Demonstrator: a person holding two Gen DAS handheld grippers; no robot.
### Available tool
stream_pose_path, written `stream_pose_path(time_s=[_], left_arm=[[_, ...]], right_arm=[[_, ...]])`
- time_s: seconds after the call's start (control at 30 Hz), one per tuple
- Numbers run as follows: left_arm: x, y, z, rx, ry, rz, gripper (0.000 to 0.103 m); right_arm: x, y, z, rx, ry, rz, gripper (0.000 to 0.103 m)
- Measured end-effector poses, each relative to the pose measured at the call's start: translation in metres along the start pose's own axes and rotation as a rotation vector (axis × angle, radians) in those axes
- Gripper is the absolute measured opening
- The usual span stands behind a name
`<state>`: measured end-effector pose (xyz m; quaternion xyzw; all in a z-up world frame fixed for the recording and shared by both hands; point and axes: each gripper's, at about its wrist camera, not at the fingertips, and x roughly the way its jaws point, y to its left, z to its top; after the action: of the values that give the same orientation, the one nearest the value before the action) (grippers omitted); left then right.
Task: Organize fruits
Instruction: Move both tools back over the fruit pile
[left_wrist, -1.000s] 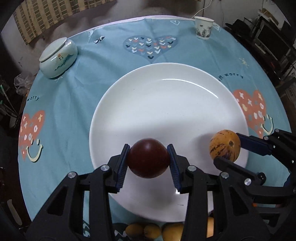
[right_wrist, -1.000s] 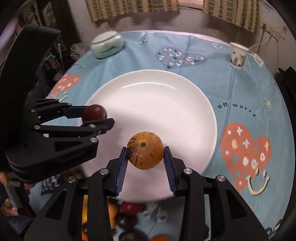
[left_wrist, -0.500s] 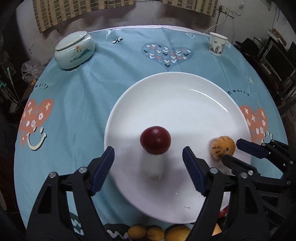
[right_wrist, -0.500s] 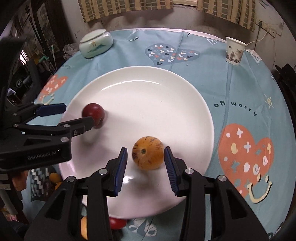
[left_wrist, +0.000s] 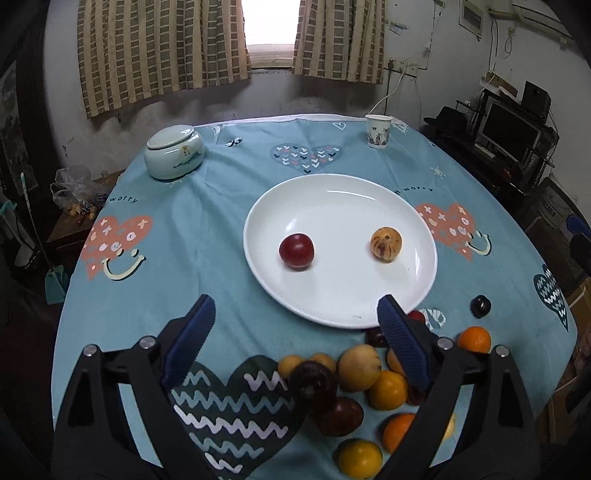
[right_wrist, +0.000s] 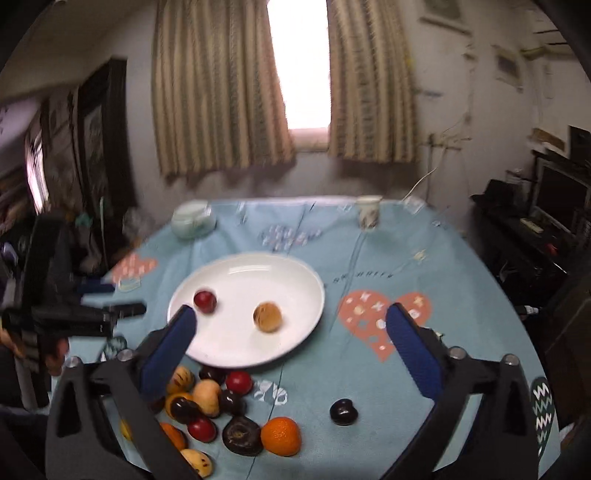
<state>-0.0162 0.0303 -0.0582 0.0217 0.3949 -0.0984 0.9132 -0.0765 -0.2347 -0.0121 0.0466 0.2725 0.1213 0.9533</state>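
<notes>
A: On the white plate (left_wrist: 258, 258): a red plum (left_wrist: 296, 250), well apart from a striped yellow fruit (left_wrist: 386, 244).
B: Left gripper (left_wrist: 295, 325) and right gripper (right_wrist: 293, 332) empty, jaws opening wide; the fruit pile (left_wrist: 354, 391) is beside the plate.

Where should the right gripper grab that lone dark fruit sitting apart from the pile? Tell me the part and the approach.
Grip the lone dark fruit across its widest middle, coming down from above and the near side. It is round and squat, with clear cloth on both flanks, so the right gripper, jaws opening and empty, can likely straddle it. The orange is its nearest neighbour; keep clear of it.
</notes>
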Motion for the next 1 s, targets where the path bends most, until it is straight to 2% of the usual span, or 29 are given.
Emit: stream_pose_path(time_s=[0.07,0.1,0.13,0.2,0.23,0.47,0.6,0.77,1.0], left_arm=[[-0.003,0.0,-0.009,0.0,0.023,-0.009,0.091],[-0.003,-0.001,-0.014,0.0,0.034,-0.007,0.091],[-0.003,-0.003,-0.018,0.003,0.045,-0.001,0.091],[-0.005,-0.005,-0.023,0.012,0.057,-0.001,0.091],[-0.008,-0.007,-0.027,0.023,0.057,-0.001,0.091],[-0.016,-0.016,-0.058,0.114,0.158,-0.035,0.095],[-0.02,-0.018,-0.072,0.135,0.193,-0.083,0.095],[-0.022,-0.023,-0.087,0.201,0.235,-0.135,0.095],[-0.003,-0.028,-0.098,0.207,0.31,-0.103,0.095]], right_arm=[[0.017,-0.014,-0.005,0.084,0.157,0.005,0.102],[0.022,-0.019,-0.01,0.116,0.193,0.023,0.102],[0.023,-0.022,-0.016,0.137,0.209,0.048,0.102],[0.018,-0.024,-0.027,0.169,0.197,0.046,0.102],[0.014,-0.022,-0.033,0.17,0.194,0.078,0.102],[0.026,0.028,-0.081,0.004,0.446,0.279,0.102],[0.038,0.051,-0.095,-0.034,0.533,0.312,0.102],[0.042,0.061,-0.098,-0.08,0.552,0.287,0.102],[0.052,0.068,-0.1,-0.111,0.58,0.278,0.102]])
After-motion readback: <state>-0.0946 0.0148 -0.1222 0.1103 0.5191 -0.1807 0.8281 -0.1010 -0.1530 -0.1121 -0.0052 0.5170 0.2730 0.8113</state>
